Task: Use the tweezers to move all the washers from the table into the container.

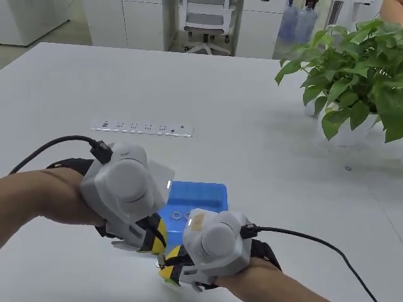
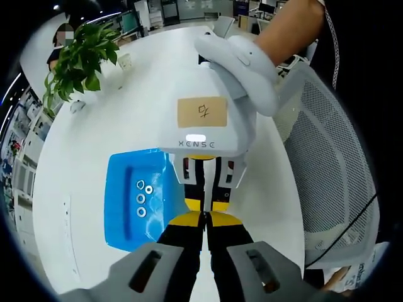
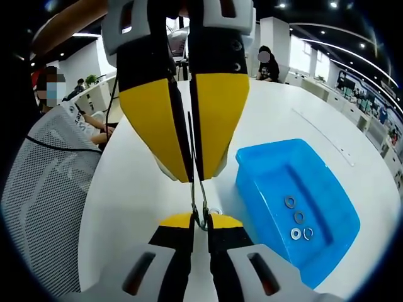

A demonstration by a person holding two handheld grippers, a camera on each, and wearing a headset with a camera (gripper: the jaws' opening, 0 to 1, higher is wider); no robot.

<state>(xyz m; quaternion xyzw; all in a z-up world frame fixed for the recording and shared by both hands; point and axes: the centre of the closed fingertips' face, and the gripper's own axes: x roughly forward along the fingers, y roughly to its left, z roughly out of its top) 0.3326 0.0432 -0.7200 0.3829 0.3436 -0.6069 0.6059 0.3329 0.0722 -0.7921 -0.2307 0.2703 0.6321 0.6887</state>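
The left gripper (image 2: 204, 220) and right gripper (image 3: 200, 223) face each other, jaws pinched almost closed on the thin tweezers (image 3: 194, 157) running between them, at the table's (image 1: 252, 126) near edge just beside the blue container (image 3: 327, 189). Four washers (image 3: 295, 234) lie inside it. A fifth ring (image 3: 215, 211) seems to sit by the tweezer tips, not yet in. The right gripper view shows that ring, but in the head view the grippers cover it.

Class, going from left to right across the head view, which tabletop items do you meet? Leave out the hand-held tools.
power strip → blue container → potted plant
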